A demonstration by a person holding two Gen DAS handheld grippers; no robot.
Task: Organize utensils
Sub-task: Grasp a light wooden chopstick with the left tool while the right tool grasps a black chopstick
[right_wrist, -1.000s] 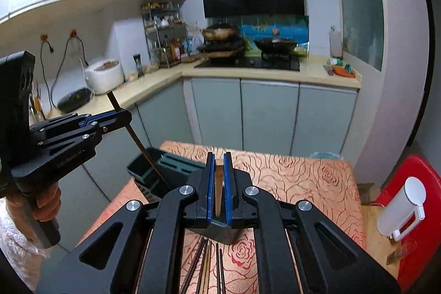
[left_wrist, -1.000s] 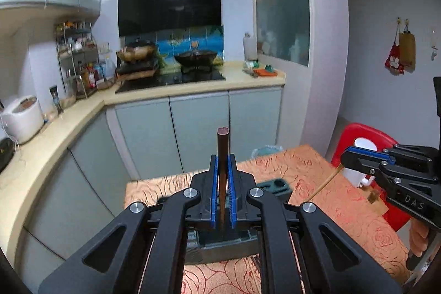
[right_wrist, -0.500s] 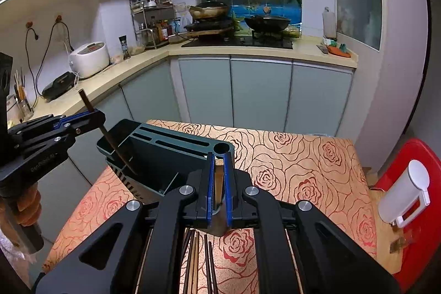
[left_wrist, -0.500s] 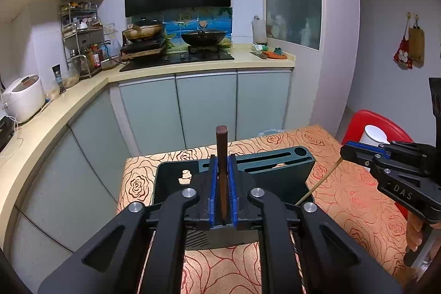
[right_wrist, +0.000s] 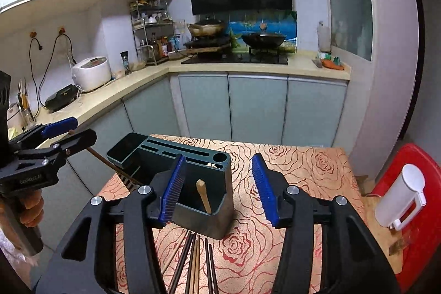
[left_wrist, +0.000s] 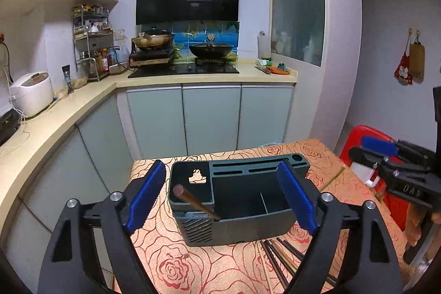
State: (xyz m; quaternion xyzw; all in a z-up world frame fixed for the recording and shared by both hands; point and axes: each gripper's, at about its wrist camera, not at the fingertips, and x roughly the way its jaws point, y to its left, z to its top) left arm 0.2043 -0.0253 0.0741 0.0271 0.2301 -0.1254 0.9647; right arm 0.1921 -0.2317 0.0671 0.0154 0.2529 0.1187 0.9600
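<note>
A dark green utensil holder (left_wrist: 248, 230) (right_wrist: 187, 150) stands on the rose-patterned tablecloth. My left gripper (left_wrist: 220, 200) hangs over its left half, jaws opening, with nothing pressed between the pads. A dark brown chopstick (left_wrist: 195, 204) leans free in the holder's left compartment. My right gripper (right_wrist: 219, 192) is over the holder's near end, jaws opening too. A light wooden chopstick (right_wrist: 204, 196) stands in the compartment between its pads, untouched. The right wrist view shows the left gripper (right_wrist: 71, 132) at the left, the dark chopstick (right_wrist: 110, 164) slanting down from it.
Several chopsticks (right_wrist: 193, 261) (left_wrist: 281, 255) lie on the cloth just in front of the holder. A red chair (right_wrist: 413, 164) with a white dispenser (right_wrist: 399, 194) stands right of the table. Kitchen cabinets and a counter run behind and to the left.
Both grippers sank toward the holder and went from shut to open. The dark chopstick left the left jaws and the light one left the right jaws; both now rest in the holder.
</note>
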